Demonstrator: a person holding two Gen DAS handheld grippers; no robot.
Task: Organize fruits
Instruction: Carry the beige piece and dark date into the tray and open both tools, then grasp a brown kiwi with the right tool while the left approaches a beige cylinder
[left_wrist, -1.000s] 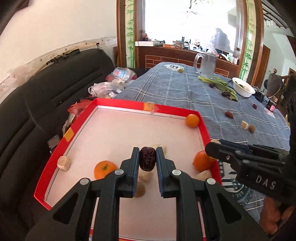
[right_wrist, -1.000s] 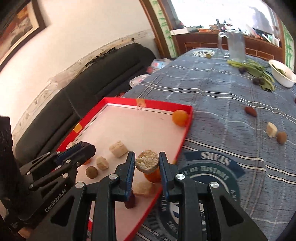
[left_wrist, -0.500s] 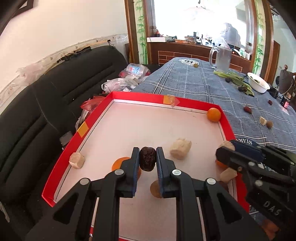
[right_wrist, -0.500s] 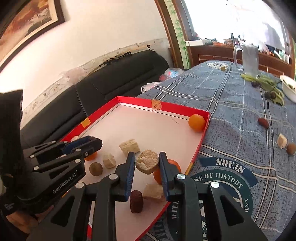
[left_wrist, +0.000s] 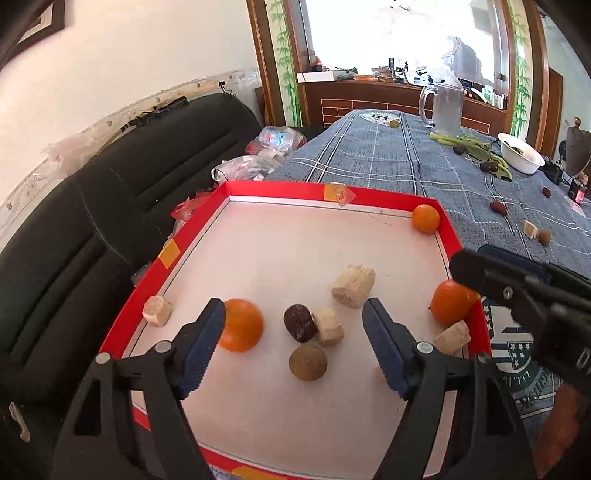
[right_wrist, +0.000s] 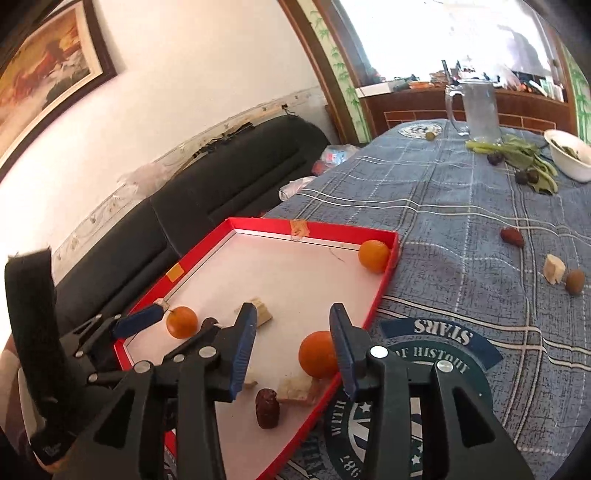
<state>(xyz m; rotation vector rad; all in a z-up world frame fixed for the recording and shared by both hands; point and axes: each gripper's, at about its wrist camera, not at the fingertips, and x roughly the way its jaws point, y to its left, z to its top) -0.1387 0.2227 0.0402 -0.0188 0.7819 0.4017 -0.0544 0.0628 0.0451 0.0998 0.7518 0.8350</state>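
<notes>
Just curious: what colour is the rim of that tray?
Red, with a white floor; the tray shows best from the left wrist camera.

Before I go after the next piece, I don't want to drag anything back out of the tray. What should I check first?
1. Left gripper empty: ok, jaws opening, nothing between them.
2. Dark date down in the red tray: ok, beside a pale chunk.
3. Right gripper empty: ok, jaws opening, nothing pinched.
4. The piece it dropped: cannot tell which of the pale chunks it is.
5. Fruit left on the tablecloth: not ok, a red date, a pale piece and a brown ball remain.
</notes>
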